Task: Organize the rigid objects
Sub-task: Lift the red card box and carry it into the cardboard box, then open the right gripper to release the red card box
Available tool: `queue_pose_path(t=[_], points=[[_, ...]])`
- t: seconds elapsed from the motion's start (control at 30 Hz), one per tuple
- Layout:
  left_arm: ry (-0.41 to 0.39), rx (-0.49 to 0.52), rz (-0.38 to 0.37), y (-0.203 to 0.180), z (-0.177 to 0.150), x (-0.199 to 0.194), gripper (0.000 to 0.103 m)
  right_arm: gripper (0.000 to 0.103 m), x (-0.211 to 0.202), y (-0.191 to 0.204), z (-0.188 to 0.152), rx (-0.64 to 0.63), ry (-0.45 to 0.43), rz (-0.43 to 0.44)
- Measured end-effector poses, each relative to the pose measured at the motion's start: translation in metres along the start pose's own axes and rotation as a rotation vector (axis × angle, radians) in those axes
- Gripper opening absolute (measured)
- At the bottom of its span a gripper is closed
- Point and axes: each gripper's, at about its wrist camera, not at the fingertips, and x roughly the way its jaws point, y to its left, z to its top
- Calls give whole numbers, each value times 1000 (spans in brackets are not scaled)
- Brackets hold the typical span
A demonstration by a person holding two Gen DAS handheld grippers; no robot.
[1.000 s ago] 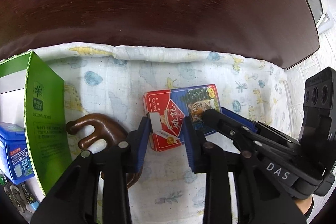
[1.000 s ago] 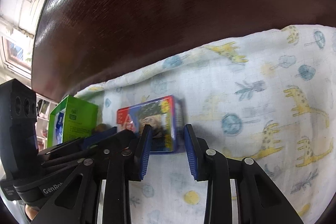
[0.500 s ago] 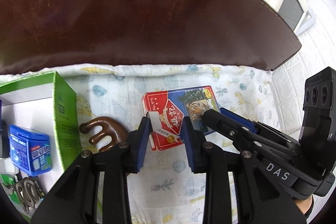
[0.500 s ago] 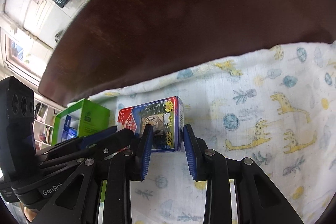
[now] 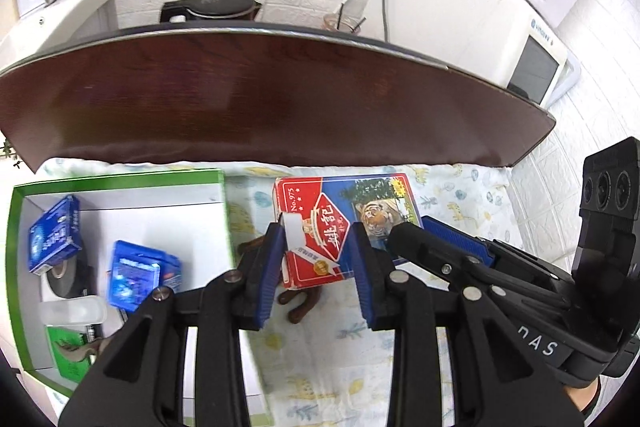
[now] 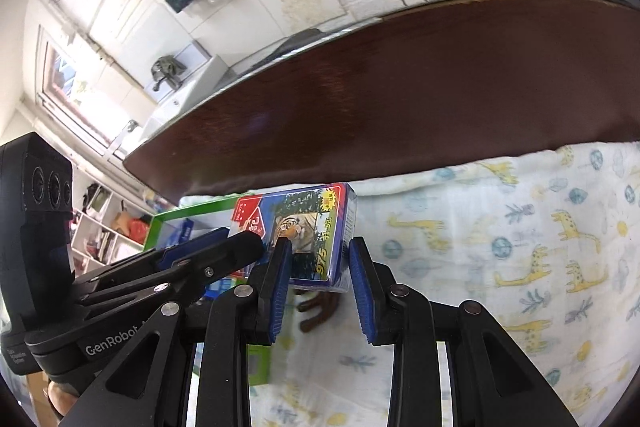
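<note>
A red and blue pack of playing cards [image 5: 344,223] with a tiger picture is held in the air between both grippers. My left gripper [image 5: 316,267] is shut on its red end. My right gripper [image 6: 316,267] is shut on its blue end [image 6: 316,231]. The pack hangs above the patterned cloth [image 5: 340,367]. A brown wooden comb [image 5: 298,303] lies on the cloth under the pack, mostly hidden. A green box [image 5: 120,183] with a white inside stands open to the left; it also shows in the right wrist view [image 6: 188,211].
The green box holds two blue packs [image 5: 134,275], a frosted white piece [image 5: 72,311], a green item [image 5: 68,347] and a dark round object. The dark wooden table [image 5: 260,99] runs behind the cloth. A white appliance [image 5: 480,11] and a black kettle [image 5: 216,5] stand beyond it.
Both grippers have risen with the card pack, lifting it off the cloth. The views now look from higher, showing the inside of the green box and the room behind.
</note>
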Motion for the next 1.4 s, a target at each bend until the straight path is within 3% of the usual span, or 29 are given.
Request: queue_pose_path(t=[0.23, 0.73, 1.4], points=[[-44, -34, 38, 37, -3, -31, 30, 33, 14, 47, 2, -55, 7, 43], [-52, -140, 44, 118, -16, -44, 30, 33, 69, 114, -3, -99, 81, 59], [31, -225, 14, 164, -10, -2, 31, 33, 134, 124, -4, -106, 169, -1]])
